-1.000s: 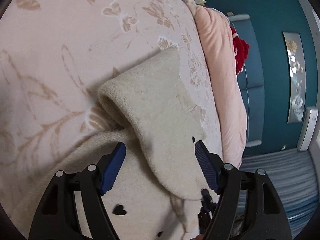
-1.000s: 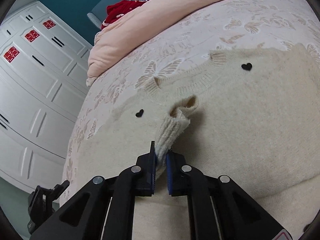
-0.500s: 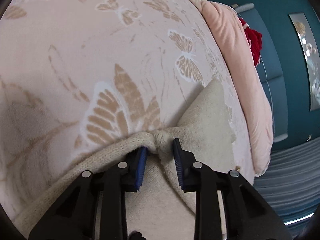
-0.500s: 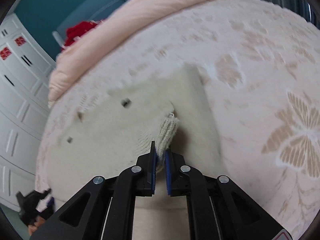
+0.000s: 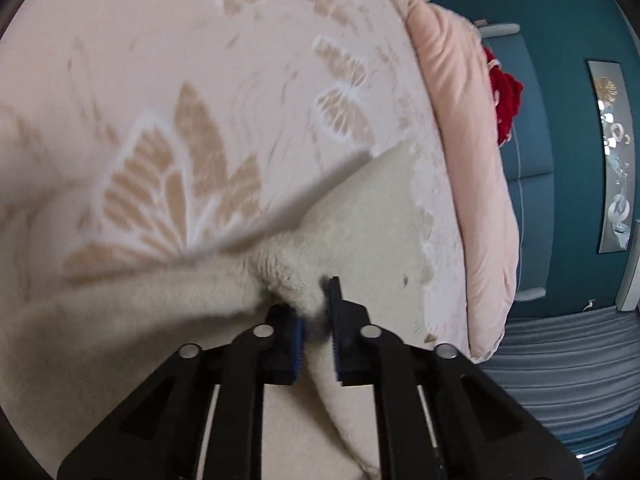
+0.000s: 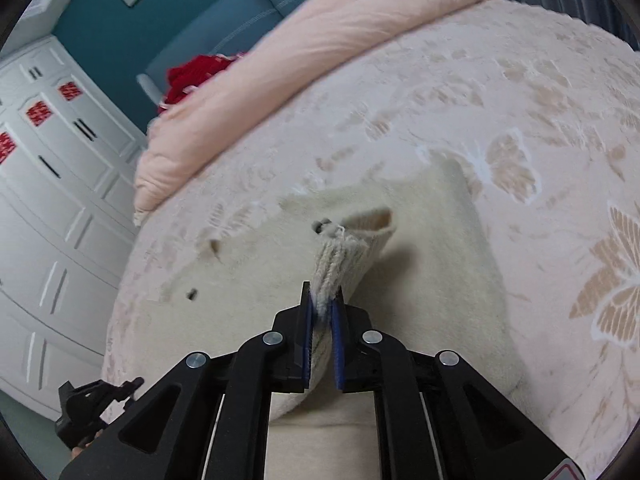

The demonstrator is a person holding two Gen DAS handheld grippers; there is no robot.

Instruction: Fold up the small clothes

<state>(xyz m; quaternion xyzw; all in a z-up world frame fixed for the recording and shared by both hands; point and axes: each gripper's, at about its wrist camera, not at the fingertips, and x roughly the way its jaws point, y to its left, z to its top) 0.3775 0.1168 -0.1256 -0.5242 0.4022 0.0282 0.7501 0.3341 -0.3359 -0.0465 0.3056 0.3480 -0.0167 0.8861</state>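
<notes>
Both jaws clamped on one cream knit sweater (image 6: pixel 432 264), spread on a bed under a pink bedspread (image 6: pixel 500 92) patterned with butterflies. Left gripper (image 5: pixel 318 320) pinching a bunched ridge of knit near the sweater's edge; right gripper (image 6: pixel 322 320) pinching a ribbed cuff (image 6: pixel 340 256), lifted clear of the body with its sleeve opening gaping.

Possible trouble from here:
- Shallow bite on the left: only a thick, fuzzy roll caught between the pads, likely to creep out under a pull and drop the fold halfway.
- Bedspread perhaps nipped along with the knit on the left; hard to tell through the blur. If so, a lift would drag the cover and wrinkle the layer beneath.
- Uneven travel of the two hands: stretchy knit skewing, sleeve landing crooked across the body.
- Cuff held by its ribbed end only: a hard tug stretching the rib, or the sleeve twisting instead of lying flat.
- Soft mattress giving no firm backing for a crisp crease.
</notes>
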